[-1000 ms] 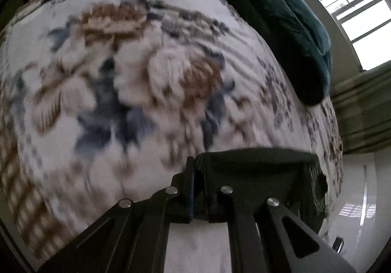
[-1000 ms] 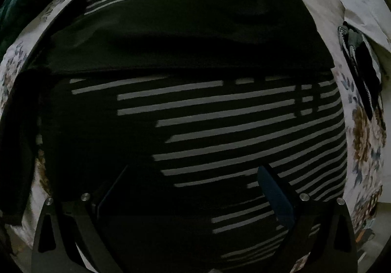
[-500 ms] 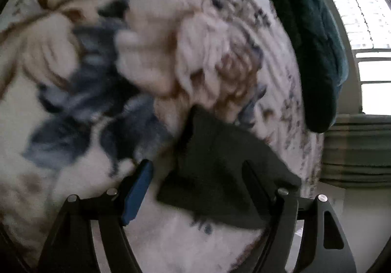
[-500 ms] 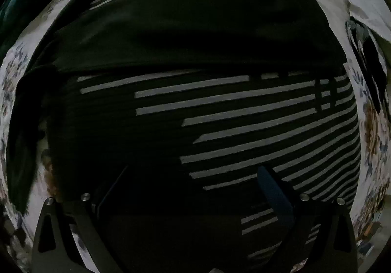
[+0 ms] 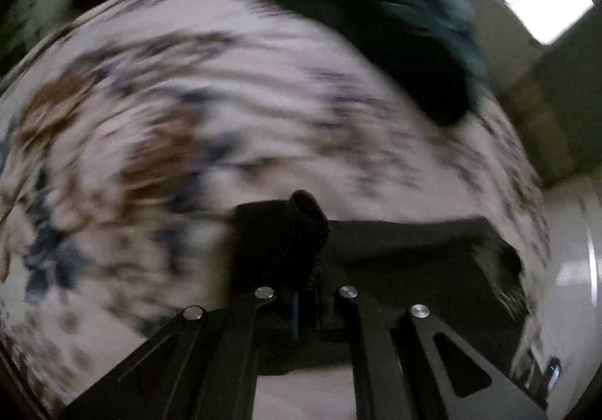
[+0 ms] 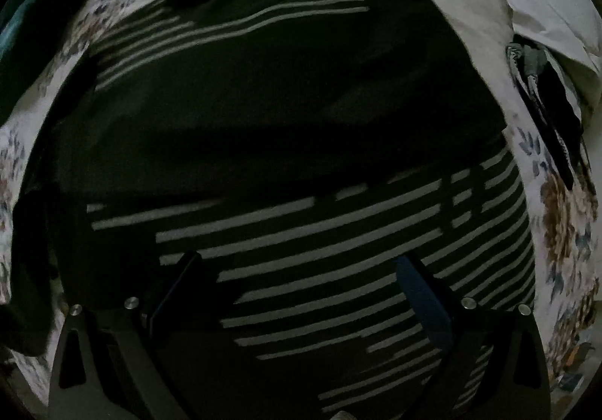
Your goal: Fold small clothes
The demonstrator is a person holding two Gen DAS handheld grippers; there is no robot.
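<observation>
Floral bed (image 5: 263,126), dark striped shirt (image 6: 301,232) spread flat on it. Your left gripper (image 5: 301,307) is pinched on a black fabric edge (image 5: 278,232); right gripper (image 6: 297,292) hovers spread apart over the stripes. Carry that edge across evenly, keep it taut, avoid bunching.

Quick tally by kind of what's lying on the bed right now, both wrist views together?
Striped shirt: 1
Dark cloth held in the left gripper: 1
Teal blanket: 1
Dark item at the bed's right edge: 1, kind unclear
Floral bedcover: 1
Total: 5
</observation>
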